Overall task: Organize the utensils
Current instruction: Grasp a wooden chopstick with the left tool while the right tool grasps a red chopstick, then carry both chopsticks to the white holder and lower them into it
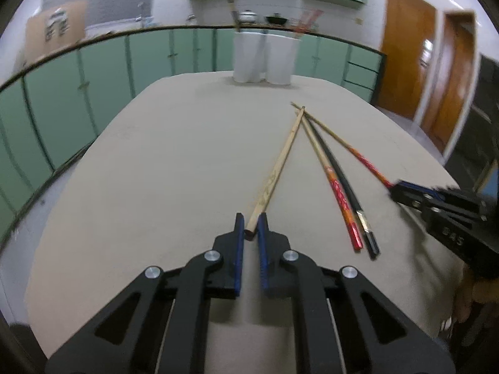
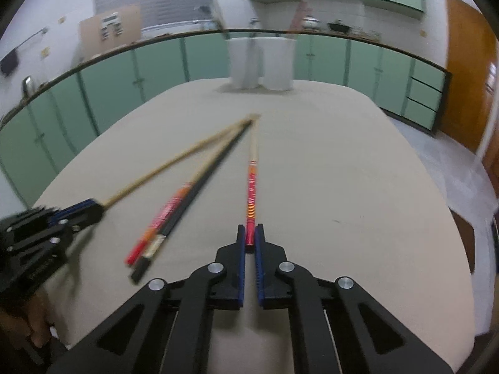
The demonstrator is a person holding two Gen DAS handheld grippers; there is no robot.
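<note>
Several chopsticks lie fanned on the beige table (image 1: 140,155), tips meeting at the far end. My left gripper (image 1: 251,222) is shut on the near end of a pale wooden chopstick (image 1: 277,168). My right gripper (image 2: 250,233) is shut on the near end of a red-handled chopstick (image 2: 252,187); it shows at the right of the left wrist view (image 1: 397,188). Between them lie a second red-handled chopstick (image 1: 338,196) and a black chopstick (image 1: 340,168), side by side. In the right wrist view the left gripper (image 2: 93,210) sits at the left.
Two white cylindrical holders (image 1: 265,59) stand at the table's far edge, with utensils sticking out of them. Green cabinets (image 1: 78,93) run behind the table. Wooden doors (image 1: 405,62) are at the right.
</note>
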